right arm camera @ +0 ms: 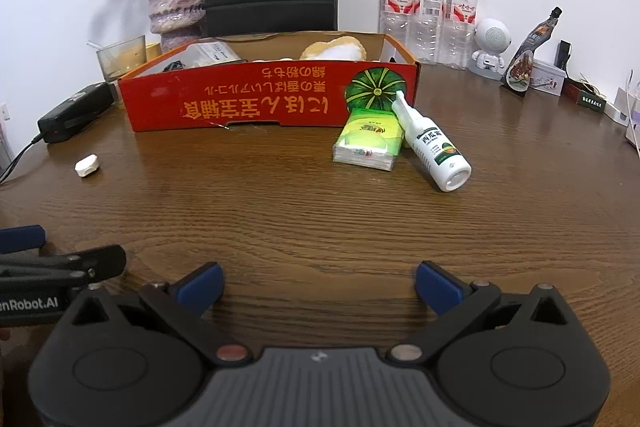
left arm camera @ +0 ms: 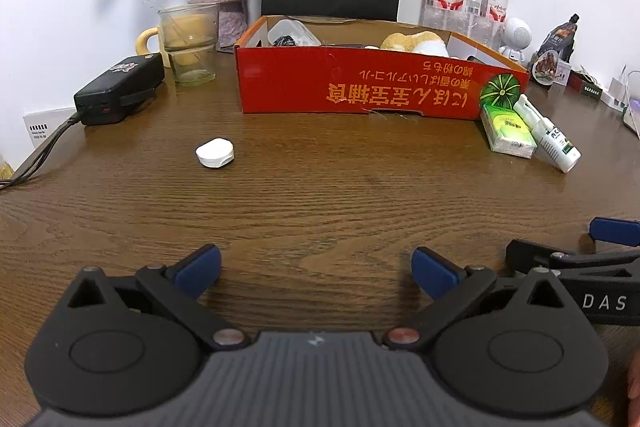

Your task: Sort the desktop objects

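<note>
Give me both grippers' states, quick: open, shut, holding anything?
Left gripper: open, holding nothing, low over the bare table.
Right gripper: open, holding nothing, also over bare table.

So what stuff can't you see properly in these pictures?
- Red box: its front wall hides most of what's inside, in both views; only the tops of a fluffy toy and a clear container show.
- Right gripper: cut off by the left view's edge.
- Spray bottle label: small print, too tiny to read.
</note>
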`<move>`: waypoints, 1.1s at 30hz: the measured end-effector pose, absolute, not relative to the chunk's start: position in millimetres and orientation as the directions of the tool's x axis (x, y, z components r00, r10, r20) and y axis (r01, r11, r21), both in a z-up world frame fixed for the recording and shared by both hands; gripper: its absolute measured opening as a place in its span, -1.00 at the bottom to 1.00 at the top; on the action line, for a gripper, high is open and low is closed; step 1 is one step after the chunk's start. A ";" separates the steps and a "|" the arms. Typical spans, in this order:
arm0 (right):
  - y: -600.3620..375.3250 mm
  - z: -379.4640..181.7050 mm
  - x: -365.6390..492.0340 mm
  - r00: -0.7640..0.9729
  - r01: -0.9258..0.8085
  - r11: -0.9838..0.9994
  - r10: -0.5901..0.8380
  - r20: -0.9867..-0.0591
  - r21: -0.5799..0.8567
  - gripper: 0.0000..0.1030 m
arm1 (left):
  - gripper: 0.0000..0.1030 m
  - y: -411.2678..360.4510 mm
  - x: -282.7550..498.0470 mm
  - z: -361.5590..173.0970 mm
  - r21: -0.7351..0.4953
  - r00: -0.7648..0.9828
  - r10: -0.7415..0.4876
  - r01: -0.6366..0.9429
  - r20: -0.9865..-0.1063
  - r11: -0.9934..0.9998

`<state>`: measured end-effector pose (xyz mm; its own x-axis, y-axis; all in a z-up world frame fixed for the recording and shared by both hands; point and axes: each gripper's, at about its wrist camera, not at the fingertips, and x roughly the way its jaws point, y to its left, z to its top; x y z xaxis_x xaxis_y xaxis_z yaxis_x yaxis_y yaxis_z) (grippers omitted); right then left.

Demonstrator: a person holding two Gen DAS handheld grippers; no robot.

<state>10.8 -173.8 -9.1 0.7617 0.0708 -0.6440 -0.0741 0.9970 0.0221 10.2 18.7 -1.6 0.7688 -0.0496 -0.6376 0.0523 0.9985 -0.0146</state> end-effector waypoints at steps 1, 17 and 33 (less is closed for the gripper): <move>-173.8 -9.1 10.7 0.762 -0.073 0.997 0.070 -0.644 0.022 1.00 | 1.00 18.2 10.3 -1.7 -0.011 0.768 -0.048 0.053 -0.639 0.999; -174.4 -8.7 10.5 0.762 -0.062 0.998 0.060 -0.645 0.020 1.00 | 1.00 15.5 11.6 -1.8 0.008 0.764 -0.039 0.058 -0.644 0.998; -173.0 -8.0 8.2 0.760 -0.095 0.995 0.087 -0.644 0.023 1.00 | 1.00 16.9 10.9 -1.9 0.008 0.763 -0.058 0.082 -0.644 0.997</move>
